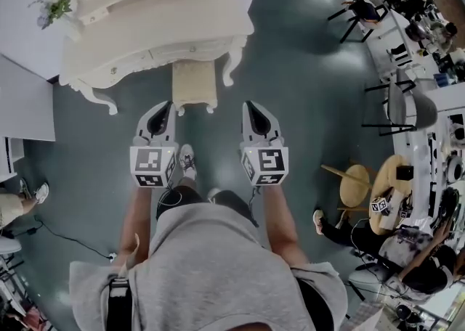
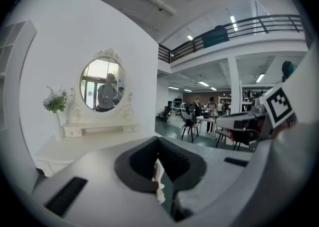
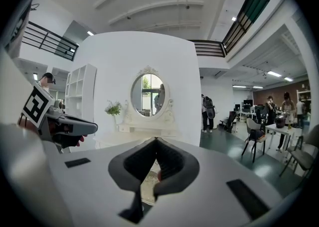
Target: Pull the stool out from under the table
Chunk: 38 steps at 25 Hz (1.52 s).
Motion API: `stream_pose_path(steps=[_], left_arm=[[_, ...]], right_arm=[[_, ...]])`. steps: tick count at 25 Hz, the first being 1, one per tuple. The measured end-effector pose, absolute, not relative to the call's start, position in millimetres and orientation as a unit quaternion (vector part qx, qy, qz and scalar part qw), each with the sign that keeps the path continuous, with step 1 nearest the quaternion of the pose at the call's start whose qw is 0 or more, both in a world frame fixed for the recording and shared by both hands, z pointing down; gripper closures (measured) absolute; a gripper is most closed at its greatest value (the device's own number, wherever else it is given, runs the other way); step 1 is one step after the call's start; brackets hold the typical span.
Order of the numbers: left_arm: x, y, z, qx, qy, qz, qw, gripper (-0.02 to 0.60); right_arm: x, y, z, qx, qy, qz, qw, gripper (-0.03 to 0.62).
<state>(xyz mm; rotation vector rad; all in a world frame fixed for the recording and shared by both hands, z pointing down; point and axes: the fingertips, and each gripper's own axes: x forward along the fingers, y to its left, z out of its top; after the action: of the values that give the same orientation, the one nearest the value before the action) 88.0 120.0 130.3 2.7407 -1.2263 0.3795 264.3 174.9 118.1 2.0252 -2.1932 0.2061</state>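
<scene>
Head view: left gripper [image 1: 164, 110] has its jaws together and empty, just beside the front left corner of the stool [image 1: 194, 84]. Stool sits partly tucked under the table [image 1: 145, 46], straight ahead between both tools. Right gripper [image 1: 251, 110] is likewise closed and empty, slightly farther off.

Painted wooden table [image 1: 138, 45], cloth-topped stool [image 1: 194, 84]

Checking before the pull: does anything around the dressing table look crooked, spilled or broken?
Nothing stands out. The stool sits upright between the front legs of the dressing table, the flowers stand upright on top, and the left claw and right claw are shut and empty.
</scene>
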Motion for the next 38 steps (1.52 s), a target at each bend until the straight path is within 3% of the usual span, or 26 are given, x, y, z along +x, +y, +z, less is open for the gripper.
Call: stream_pose_path(steps=[19,38], left_arm=[[89,-61,240,0.899,-0.384,0.179,0.114,0.580],[107,-110,467,0.848,-0.448,0.220,0.179,0.580]], right_arm=[[267,-18,220,0.669,-0.723,0.127,0.114,0.582],[296,-79,480,0.616,-0.738,0.231,0.149,0.582]])
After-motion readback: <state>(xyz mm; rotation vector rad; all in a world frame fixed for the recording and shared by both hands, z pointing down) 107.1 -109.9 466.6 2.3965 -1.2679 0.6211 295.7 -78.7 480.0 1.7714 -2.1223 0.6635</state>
